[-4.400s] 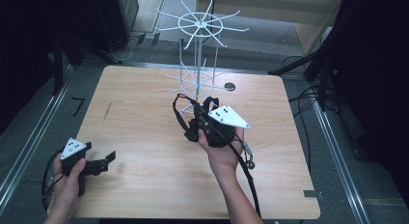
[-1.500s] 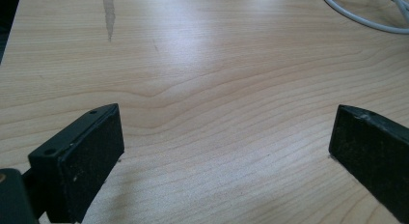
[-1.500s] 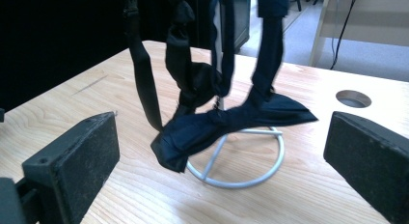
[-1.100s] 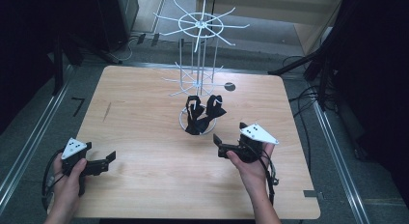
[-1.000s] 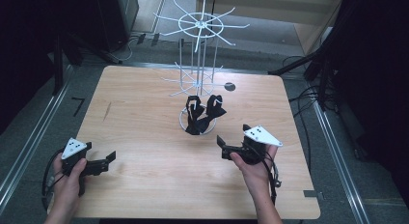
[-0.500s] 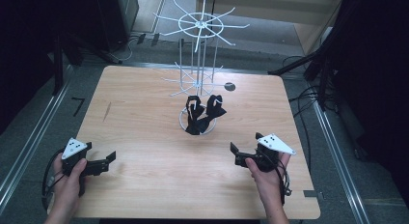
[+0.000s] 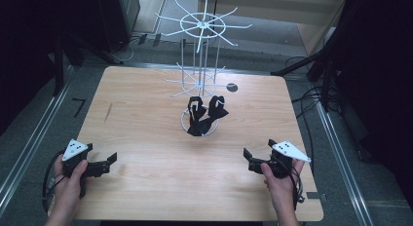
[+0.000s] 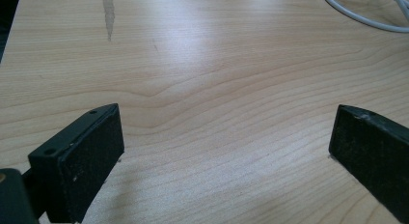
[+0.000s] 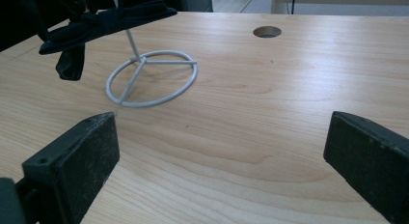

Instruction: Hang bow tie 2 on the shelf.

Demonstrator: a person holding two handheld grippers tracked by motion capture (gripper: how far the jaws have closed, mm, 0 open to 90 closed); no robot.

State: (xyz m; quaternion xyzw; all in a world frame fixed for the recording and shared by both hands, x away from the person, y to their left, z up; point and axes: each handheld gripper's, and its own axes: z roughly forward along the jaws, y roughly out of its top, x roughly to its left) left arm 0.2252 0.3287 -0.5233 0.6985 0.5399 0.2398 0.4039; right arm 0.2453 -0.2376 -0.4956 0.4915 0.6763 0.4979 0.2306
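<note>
While you hold both tools low over the near part of the wooden table (image 7: 146,114), neither one has anything in it. Your left gripper (image 7: 104,163) sits at the near left corner, in your left hand (image 7: 68,179), with its jaws spread wide apart; in the left gripper view the two black pads (image 8: 91,156) frame bare wood, and a curve of white wire from the stand's foot crosses the top right corner. Your right gripper (image 7: 253,160) is at the near right, in your right hand (image 7: 277,179), its jaws likewise released and wide apart with only table between them. Its grey three-cornered plate faces up and its cable trails back along your forearm.

The black fabric piece (image 7: 204,114) hangs on the white wire stand (image 7: 199,46), draped low near the stand's ring base (image 9: 152,79) at the middle of the table. It is well apart from both grippers. In the right gripper view the fabric (image 9: 96,26) shows at the upper left, hanging from the thin upright above the ring base. Your right gripper points toward the stand from the near right; your left gripper points across the table toward the centre. A round hole (image 7: 232,87) in the tabletop lies just right of the stand, on its far side.
</note>
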